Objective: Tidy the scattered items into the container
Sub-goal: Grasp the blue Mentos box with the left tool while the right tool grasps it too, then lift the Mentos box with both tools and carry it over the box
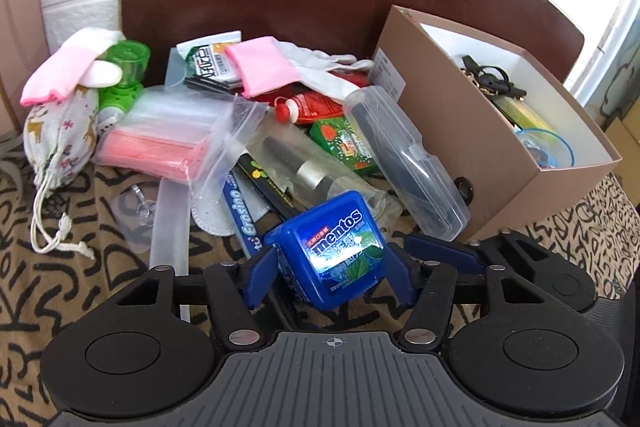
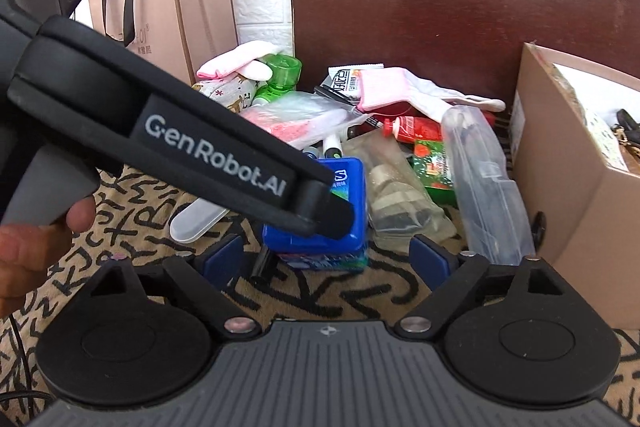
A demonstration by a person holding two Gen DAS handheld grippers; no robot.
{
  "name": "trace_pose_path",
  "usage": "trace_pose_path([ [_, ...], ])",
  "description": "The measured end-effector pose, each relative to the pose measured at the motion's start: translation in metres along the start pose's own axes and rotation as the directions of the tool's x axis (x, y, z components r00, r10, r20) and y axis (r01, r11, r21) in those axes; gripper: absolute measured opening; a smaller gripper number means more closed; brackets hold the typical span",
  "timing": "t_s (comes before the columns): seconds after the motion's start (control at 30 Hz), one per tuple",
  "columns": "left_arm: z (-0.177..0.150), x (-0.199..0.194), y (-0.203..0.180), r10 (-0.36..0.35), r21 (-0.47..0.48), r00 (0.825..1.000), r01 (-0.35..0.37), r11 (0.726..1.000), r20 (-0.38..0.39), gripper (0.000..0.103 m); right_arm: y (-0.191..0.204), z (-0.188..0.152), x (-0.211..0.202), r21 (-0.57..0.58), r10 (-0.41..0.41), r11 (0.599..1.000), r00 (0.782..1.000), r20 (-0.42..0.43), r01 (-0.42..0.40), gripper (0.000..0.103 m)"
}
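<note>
My left gripper point(image 1: 330, 267) straddles the blue mints box point(image 1: 328, 247), pads touching its sides. My right gripper point(image 2: 328, 259) is wide open, holding nothing.

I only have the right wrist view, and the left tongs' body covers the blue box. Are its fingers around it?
Observer: Yes. The left tongs straddle the blue Mentos box, one blue finger at each side; whether they press, I can't tell.
Operator: What's inside the cardboard box?
Observer: Besides keys, a blue-rimmed clear ring at its near end.
Operator: Anything hidden left of the pile?
Observer: A clear plastic hook lying on the patterned cloth.
</note>
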State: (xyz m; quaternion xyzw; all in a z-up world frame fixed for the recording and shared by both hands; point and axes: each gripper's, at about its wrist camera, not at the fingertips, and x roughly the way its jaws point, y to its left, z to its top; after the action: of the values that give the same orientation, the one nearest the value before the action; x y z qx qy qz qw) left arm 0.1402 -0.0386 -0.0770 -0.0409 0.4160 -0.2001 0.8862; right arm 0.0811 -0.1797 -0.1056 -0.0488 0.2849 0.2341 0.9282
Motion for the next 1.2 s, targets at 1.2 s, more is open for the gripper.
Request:
trace_pose_path([
  [1.2,-0.001,0.0,-0.016,-0.034,0.007,0.999,0.034,0.999,-0.032,0.061,-0.013,-0.001,-0.003,0.095,0.011,0.995,0.999,-0.034,-0.007,0.062],
])
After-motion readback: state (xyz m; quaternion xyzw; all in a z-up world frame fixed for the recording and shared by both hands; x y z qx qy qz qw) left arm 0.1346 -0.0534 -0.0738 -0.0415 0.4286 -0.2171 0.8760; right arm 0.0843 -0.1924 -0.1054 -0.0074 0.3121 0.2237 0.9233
